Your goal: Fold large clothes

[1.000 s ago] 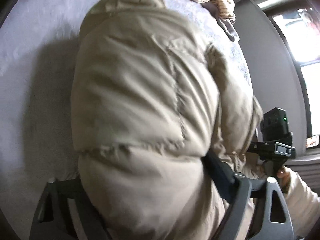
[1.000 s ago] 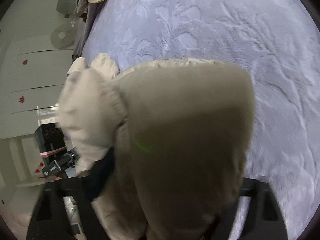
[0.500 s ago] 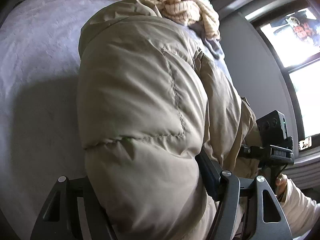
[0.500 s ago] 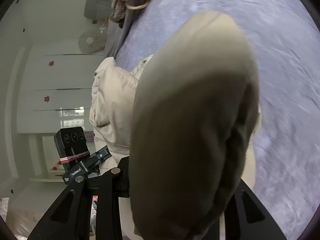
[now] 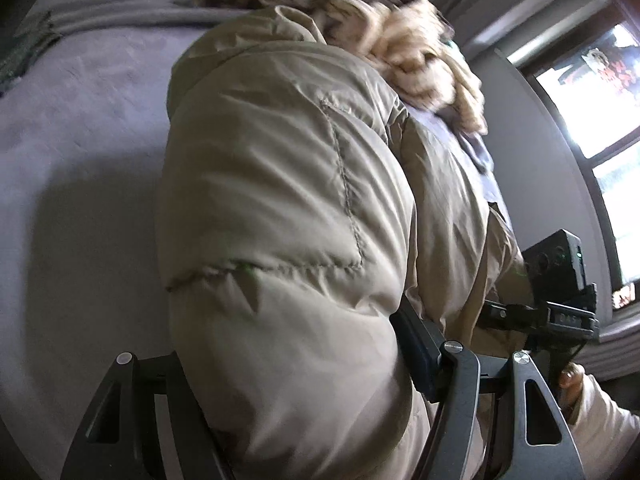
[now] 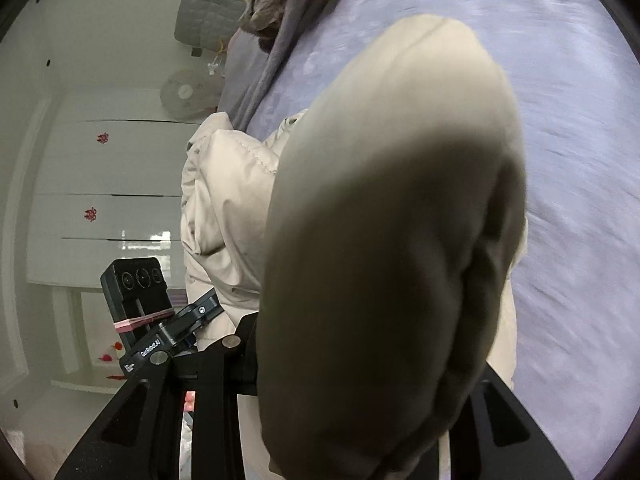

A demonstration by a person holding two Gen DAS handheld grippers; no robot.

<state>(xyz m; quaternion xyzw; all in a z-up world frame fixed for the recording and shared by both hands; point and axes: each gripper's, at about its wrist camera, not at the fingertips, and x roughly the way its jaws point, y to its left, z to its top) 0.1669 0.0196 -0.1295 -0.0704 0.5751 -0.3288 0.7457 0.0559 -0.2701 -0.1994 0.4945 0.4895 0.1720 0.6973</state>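
Leftmost, the left gripper (image 5: 288, 392) is clamped on a thick bunch of the beige puffer jacket (image 5: 288, 208), lifted over the lavender bed (image 5: 80, 128). Beside it, the right gripper (image 6: 360, 400) is likewise clamped on jacket fabric that bulges between its fingers, above the same bed.

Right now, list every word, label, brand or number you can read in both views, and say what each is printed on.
"GenRobot.AI": white print on the black bar of the left gripper, right wrist view.
A second small white mark at that bar's end: too small to read.
Red signs in the window, left wrist view: blurred, unreadable.
Red marks on the white cabinet: not legible as text.
Beige jacket: no print visible.
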